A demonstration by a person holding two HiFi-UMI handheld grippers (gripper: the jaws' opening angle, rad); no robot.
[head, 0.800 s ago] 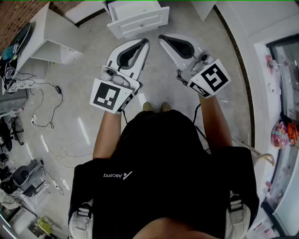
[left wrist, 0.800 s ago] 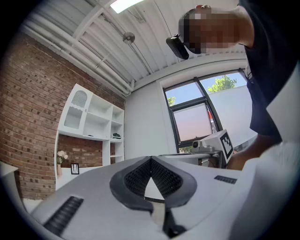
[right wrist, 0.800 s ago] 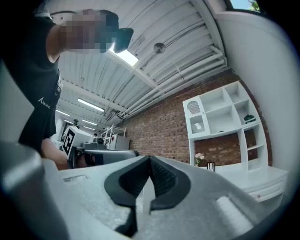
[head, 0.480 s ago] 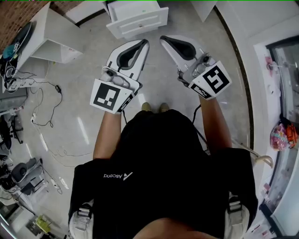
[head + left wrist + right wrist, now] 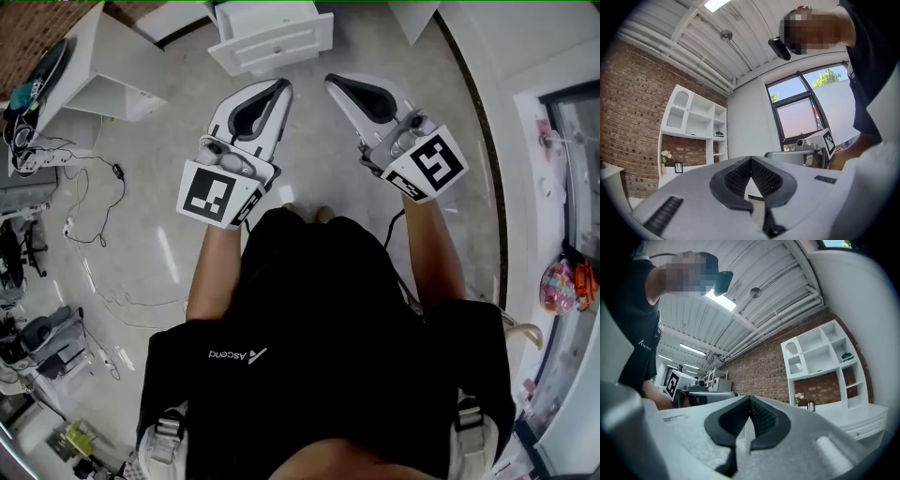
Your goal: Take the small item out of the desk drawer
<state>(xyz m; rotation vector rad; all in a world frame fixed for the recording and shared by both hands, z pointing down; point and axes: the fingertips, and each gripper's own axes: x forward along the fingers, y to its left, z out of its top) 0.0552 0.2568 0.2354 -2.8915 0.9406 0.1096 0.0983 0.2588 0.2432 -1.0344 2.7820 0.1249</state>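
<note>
The reach is only beginning: left gripper (image 5: 279, 89) and right gripper (image 5: 335, 84) hang with fingers closed and empty, short of the far, pulled-out drawer (image 5: 272, 42), its small item unseen, so next they must advance and open

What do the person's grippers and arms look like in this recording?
The left gripper and right gripper are white, tapered shells with black ribbed pads. Each carries a cube with black-and-white square markers. A black cable hangs from the right one. The person wears a black short-sleeved T-shirt with a small white logo.
</note>
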